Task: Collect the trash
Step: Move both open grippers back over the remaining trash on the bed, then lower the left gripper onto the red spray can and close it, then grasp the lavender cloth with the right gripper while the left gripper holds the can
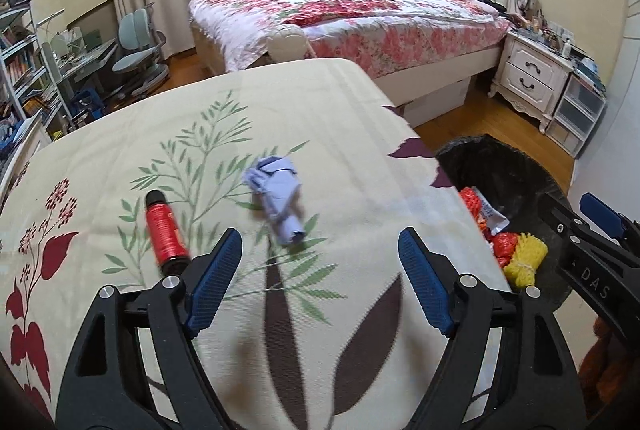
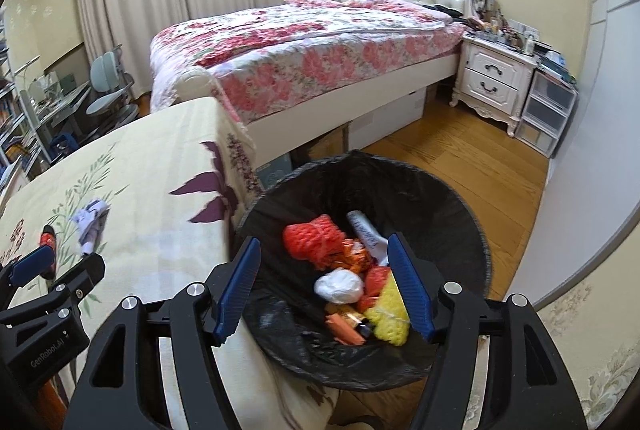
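Crumpled pale-blue paper wad (image 1: 276, 200) lies before your open left hand-held gripper (image 1: 320, 280); only your open, empty right hand-held gripper (image 2: 324, 286) view shows the white wad (image 2: 339, 285) inside the black-lined bin (image 2: 460, 214).

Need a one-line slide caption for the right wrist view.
Open right gripper hovers over the black-lined trash bin holding colorful trash beside the floral-covered table.

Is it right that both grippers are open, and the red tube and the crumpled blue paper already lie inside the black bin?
Not quite. Both the left gripper and right gripper are open, but the red tube and crumpled blue paper lie on the floral tablecloth, not in the black bin. The left wrist view shows this.
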Demonstrator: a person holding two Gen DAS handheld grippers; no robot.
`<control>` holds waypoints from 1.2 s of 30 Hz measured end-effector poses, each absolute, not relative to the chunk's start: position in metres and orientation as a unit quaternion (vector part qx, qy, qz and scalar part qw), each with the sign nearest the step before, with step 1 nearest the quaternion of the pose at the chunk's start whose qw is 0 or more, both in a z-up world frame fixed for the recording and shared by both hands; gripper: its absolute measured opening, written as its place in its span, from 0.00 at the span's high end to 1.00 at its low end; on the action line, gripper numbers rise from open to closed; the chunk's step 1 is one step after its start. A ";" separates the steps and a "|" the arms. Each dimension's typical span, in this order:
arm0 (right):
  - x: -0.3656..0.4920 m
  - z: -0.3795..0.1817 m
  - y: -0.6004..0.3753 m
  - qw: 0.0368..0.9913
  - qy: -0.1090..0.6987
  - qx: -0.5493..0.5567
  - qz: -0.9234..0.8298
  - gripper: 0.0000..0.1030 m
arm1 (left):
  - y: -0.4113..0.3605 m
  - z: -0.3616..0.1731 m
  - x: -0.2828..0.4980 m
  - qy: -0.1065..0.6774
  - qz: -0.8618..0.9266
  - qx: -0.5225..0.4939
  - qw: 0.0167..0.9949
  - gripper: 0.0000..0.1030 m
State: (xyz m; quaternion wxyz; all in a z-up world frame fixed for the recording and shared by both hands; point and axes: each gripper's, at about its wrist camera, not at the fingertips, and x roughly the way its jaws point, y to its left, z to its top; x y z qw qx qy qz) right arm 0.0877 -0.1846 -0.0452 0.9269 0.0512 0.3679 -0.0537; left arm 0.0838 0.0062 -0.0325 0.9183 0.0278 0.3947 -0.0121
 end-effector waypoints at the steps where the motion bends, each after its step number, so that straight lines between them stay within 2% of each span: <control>1: 0.090 -0.045 -0.178 0.927 0.369 0.049 -0.046 0.37 | 0.017 -0.032 0.083 0.395 -0.001 0.024 0.919 0.24; 14: 0.105 -0.047 -0.103 0.924 0.380 0.013 0.029 0.37 | 0.097 -0.040 0.098 0.416 0.077 -0.014 0.906 0.24; 16: 0.107 -0.048 -0.096 0.923 0.382 0.009 0.036 0.37 | 0.101 -0.042 0.099 0.421 0.076 -0.019 0.904 0.26; 20: 0.111 -0.049 -0.084 0.922 0.385 0.003 0.046 0.37 | 0.104 -0.049 0.107 0.437 0.062 -0.020 0.897 0.49; 22: 0.112 -0.049 -0.080 0.922 0.385 0.001 0.049 0.37 | 0.106 -0.050 0.106 0.436 0.052 -0.023 0.898 0.56; 24: 0.113 -0.048 -0.077 0.921 0.385 -0.001 0.052 0.37 | 0.105 -0.049 0.105 0.432 0.043 -0.019 0.901 0.72; 25: 0.113 -0.048 -0.075 0.921 0.385 -0.002 0.054 0.37 | 0.106 -0.049 0.104 0.430 0.037 -0.019 0.902 0.76; 36: 0.117 -0.043 -0.048 0.920 0.383 -0.007 0.080 0.37 | 0.133 -0.043 0.093 0.420 0.045 -0.025 0.906 0.78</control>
